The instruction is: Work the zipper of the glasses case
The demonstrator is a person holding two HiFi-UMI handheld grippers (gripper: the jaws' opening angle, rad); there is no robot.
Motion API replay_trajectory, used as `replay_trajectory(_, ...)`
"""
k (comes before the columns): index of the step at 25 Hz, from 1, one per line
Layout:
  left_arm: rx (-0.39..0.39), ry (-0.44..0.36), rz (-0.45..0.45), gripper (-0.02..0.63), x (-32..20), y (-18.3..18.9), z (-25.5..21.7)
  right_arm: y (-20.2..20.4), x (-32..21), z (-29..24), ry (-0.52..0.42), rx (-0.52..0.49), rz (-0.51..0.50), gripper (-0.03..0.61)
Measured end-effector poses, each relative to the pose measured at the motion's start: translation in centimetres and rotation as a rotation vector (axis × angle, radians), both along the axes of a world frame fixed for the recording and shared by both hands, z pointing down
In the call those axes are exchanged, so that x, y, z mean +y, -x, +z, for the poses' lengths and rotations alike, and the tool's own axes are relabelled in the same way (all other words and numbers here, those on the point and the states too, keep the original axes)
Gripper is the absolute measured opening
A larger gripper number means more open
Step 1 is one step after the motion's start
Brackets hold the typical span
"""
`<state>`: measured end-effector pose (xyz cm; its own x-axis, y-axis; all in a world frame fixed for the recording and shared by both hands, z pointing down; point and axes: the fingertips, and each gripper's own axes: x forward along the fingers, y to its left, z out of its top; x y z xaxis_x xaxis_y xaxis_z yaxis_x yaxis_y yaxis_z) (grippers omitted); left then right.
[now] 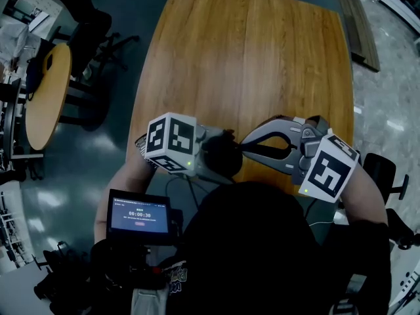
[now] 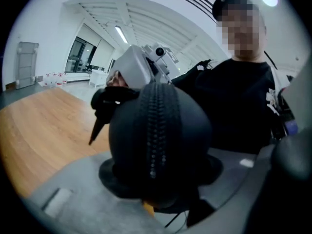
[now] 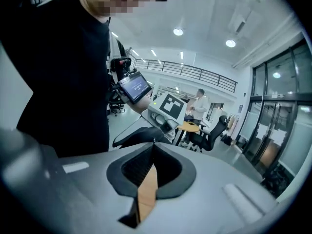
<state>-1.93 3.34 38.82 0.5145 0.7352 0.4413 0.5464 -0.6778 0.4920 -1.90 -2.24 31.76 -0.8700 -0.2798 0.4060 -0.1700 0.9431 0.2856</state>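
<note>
Case (image 2: 187, 130) clamped in L hand-held gripper (image 1: 209, 152), zip (image 2: 155, 130) running vertical; R hand-held gripper (image 3: 153, 145) pressed shut.

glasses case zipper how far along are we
Done: the left hand-held gripper has the glasses case clamped between its jaws. In hand: the right hand-held gripper, jaws shut, has its tips at the case; whether they pinch the pull is too small to tell. Left: the zipper teeth that show are all meshed, so the run looks not yet started.
</note>
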Motion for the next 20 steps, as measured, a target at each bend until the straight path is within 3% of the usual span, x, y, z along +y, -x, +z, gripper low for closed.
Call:
replay_trajectory(3, 0.038, 0.03, -0.027, 0.25, -0.3, -0.3, -0.3, 0.0, -0.1, 0.1, -0.047, 0.023, 0.01, 0.003)
replay_trajectory(6, 0.109, 0.148, -0.094, 0.249, -0.5, -0.8, -1.2, -0.3, -0.2, -0.2, -0.088, 0.052, 0.022, 0.002)
replay_trajectory(9, 0.151, 0.246, -0.155, 0.247, -1.3, -1.1, -2.0, -0.4, 0.1, 0.3, -0.154, 0.149, 0.012, 0.0)
replay_trajectory(12, 0.176, 0.195, -0.18, 0.247, -2.0, -1.0, -2.4, -1.0, -0.5, 1.2, -0.232, 0.215, 0.062, 0.0)
replay_trajectory(17, 0.172, 0.182, -0.134, 0.247, -1.3, -0.8, -2.8, -1.1, -1.2, -1.9, -0.017, -0.124, 0.064, 0.005)
replay_trajectory(20, 0.127, 0.067, -0.103, 0.249, -1.4, -0.3, -1.8, -0.6, -1.3, -2.0, 0.204, -0.264, 0.05, 0.049)
